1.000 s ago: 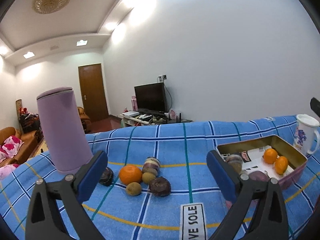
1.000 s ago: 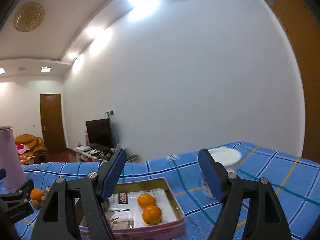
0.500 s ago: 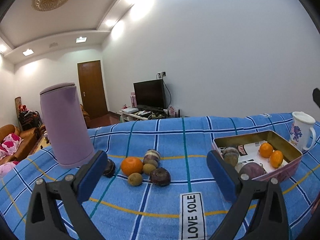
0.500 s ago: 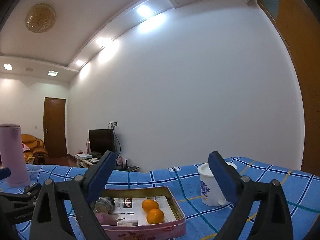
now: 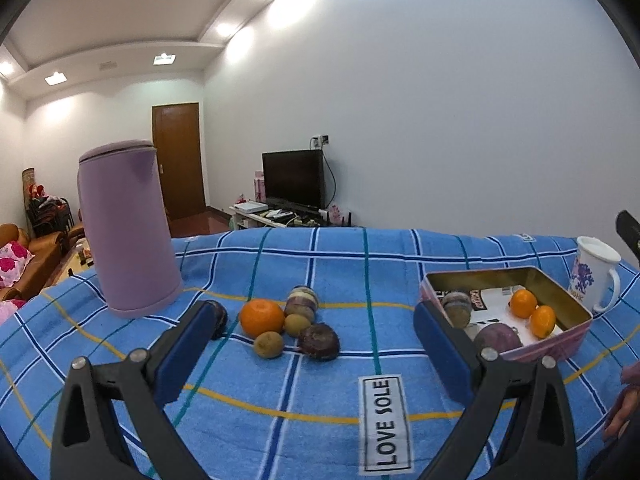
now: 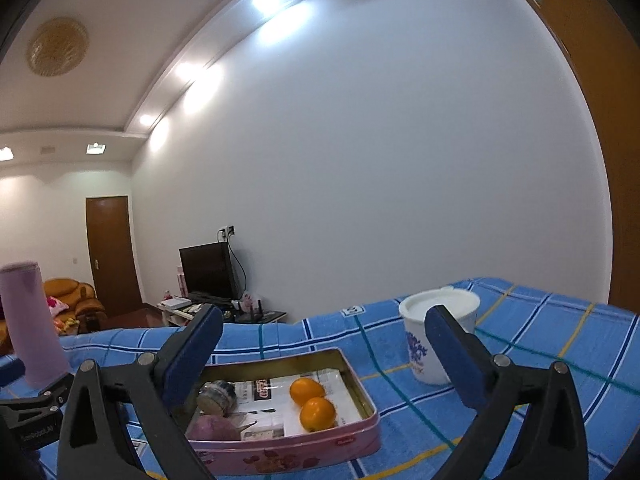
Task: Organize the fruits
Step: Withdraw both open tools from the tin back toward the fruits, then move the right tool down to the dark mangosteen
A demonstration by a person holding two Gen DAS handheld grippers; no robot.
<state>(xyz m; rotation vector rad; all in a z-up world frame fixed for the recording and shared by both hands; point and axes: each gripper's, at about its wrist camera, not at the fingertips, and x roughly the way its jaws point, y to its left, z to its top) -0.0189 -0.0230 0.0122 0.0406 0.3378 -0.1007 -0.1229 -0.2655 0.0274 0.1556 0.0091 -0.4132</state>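
Note:
On the blue checked cloth (image 5: pixel 360 264) lies a loose cluster: an orange (image 5: pixel 262 317), two kiwis (image 5: pixel 269 344), a dark purple fruit (image 5: pixel 319 341), a striped purple fruit (image 5: pixel 303 300) and a dark fruit (image 5: pixel 219 318) half hidden by a finger. My left gripper (image 5: pixel 316 311) stands open just short of them, holding nothing. The pink tin (image 6: pixel 360 384) holds two oranges (image 6: pixel 306 390), a purple fruit (image 6: pixel 212 428) and a striped fruit (image 6: pixel 218 394). Over the tin's near side, my right gripper (image 6: pixel 324 320) is wide open with nothing between its pads.
A tall lilac kettle (image 5: pixel 128 232) stands left of the loose fruits. A white flowered mug (image 6: pixel 440 332) sits right of the tin (image 5: pixel 576 308). A person's hand (image 5: pixel 624 400) shows at the lower right edge. The room beyond has a TV, a door and a sofa.
The right gripper's jaws spread from partly closed to fully wide. The left view tipped down slightly, showing more cloth. The fruits have not moved.

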